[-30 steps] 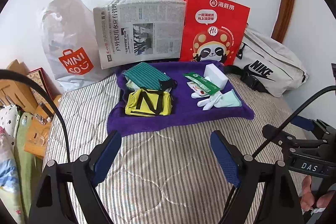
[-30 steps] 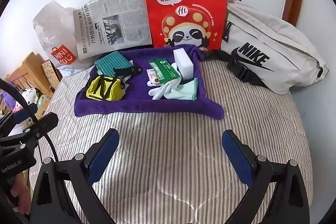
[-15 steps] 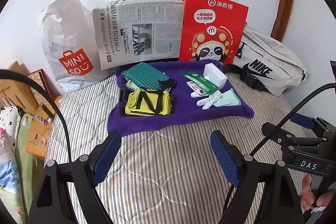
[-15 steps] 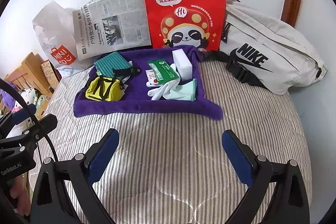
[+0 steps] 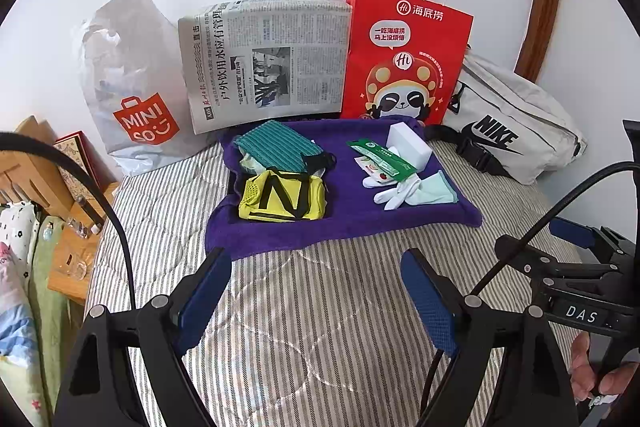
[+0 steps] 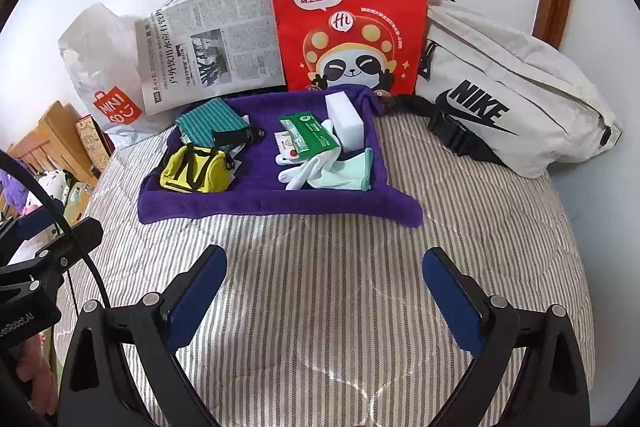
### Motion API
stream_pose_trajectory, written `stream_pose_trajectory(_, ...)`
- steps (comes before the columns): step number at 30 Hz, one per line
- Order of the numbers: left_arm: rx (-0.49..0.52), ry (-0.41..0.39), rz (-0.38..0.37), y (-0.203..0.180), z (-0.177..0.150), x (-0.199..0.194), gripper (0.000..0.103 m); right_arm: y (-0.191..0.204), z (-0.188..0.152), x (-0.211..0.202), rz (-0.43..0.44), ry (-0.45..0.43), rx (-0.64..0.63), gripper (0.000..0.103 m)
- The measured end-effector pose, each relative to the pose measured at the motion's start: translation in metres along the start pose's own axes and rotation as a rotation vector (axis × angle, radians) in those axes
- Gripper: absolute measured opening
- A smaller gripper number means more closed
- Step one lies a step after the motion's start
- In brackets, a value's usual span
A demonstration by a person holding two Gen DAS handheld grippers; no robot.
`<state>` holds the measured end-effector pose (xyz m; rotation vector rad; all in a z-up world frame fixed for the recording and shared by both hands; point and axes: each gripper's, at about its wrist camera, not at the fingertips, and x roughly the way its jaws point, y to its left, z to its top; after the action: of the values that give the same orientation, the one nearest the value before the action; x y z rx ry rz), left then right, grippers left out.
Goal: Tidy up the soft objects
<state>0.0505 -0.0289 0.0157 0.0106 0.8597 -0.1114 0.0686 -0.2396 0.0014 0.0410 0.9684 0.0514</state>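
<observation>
Both grippers hover low over the striped grey quilted bed (image 6: 328, 267), short of the purple terry towel (image 6: 256, 203) that carries the soft things. The left gripper (image 5: 316, 291) and the right gripper (image 6: 324, 287) each have their blue-padded fingers spread wide with nothing between them.

On the towel, the yellow mesh pouch with black straps (image 5: 282, 201) lies front left with the teal ribbed cloth pouch (image 5: 276, 147) just behind it. To the right, the white fabric gloves (image 5: 396, 193) overlap the pale mint glove (image 5: 434, 191), and the green sachet (image 5: 382, 161) leans against the white foam block (image 5: 408, 143).

Whether this grouping is sorted or waiting to be sorted cannot be told (it fits either). Any pick here would do best pinching one layer at an edge, since the gloves and packets overlap and would drag together.

Behind stand the red paper panda bag (image 6: 348, 27), the folded newspaper (image 5: 264, 63), the white plastic Miniso bag (image 5: 132, 83) and the cream Nike waist bag (image 6: 512, 99), crowding the towel's far edge.
</observation>
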Motion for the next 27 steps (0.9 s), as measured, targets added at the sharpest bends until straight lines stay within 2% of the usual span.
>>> stream_pose_trajectory(27, -0.002, 0.002, 0.009, 0.0001, -0.0022, -0.001, 0.086, -0.0007, -0.0002, -0.0025, 0.005, -0.004, 0.002, 0.097)
